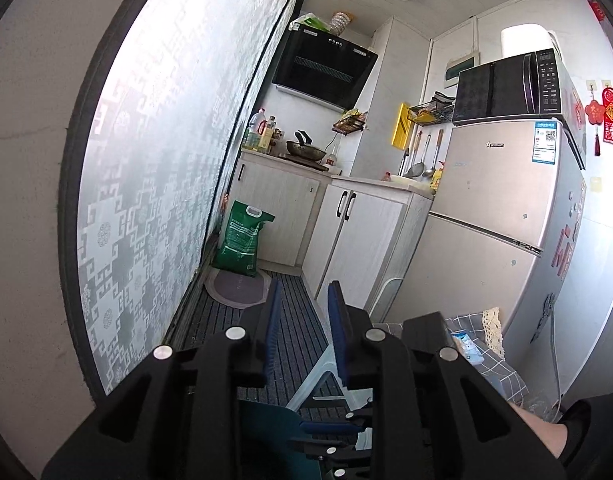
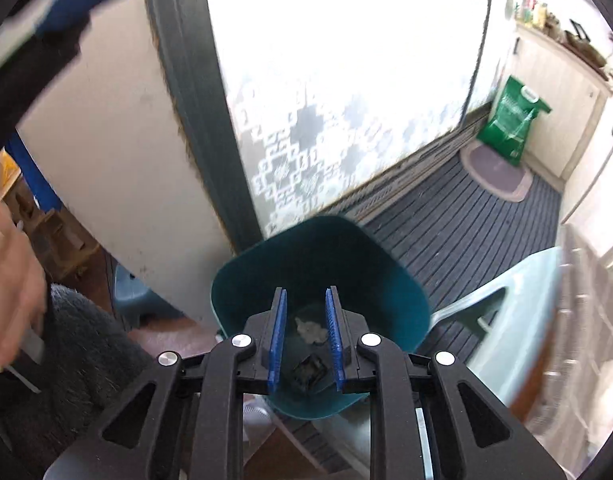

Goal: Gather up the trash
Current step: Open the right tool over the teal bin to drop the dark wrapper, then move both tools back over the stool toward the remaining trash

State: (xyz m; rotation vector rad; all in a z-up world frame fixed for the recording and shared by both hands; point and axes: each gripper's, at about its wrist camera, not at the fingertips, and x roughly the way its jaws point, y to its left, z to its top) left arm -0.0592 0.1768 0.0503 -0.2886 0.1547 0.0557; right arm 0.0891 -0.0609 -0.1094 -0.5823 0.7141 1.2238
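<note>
Trash [image 2: 311,330] inside teal bin [image 2: 266,276]; fridge label [image 1: 545,141] unreadable.

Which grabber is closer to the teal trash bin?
The right one. The right gripper hangs open directly above the teal bin, fingers over the scraps inside. The left gripper points toward the kitchen, with only the bin's edge showing beneath it.

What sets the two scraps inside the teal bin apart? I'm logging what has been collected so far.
The white scrap is pale and crumpled, like tissue, while the black scrap is dark and blocky. The white scrap lies farther from the camera on the floor of the teal bin; the black scrap lies nearer, low between the fingers of the right gripper. Both rest loose in the bin, and neither is gripped.
</note>
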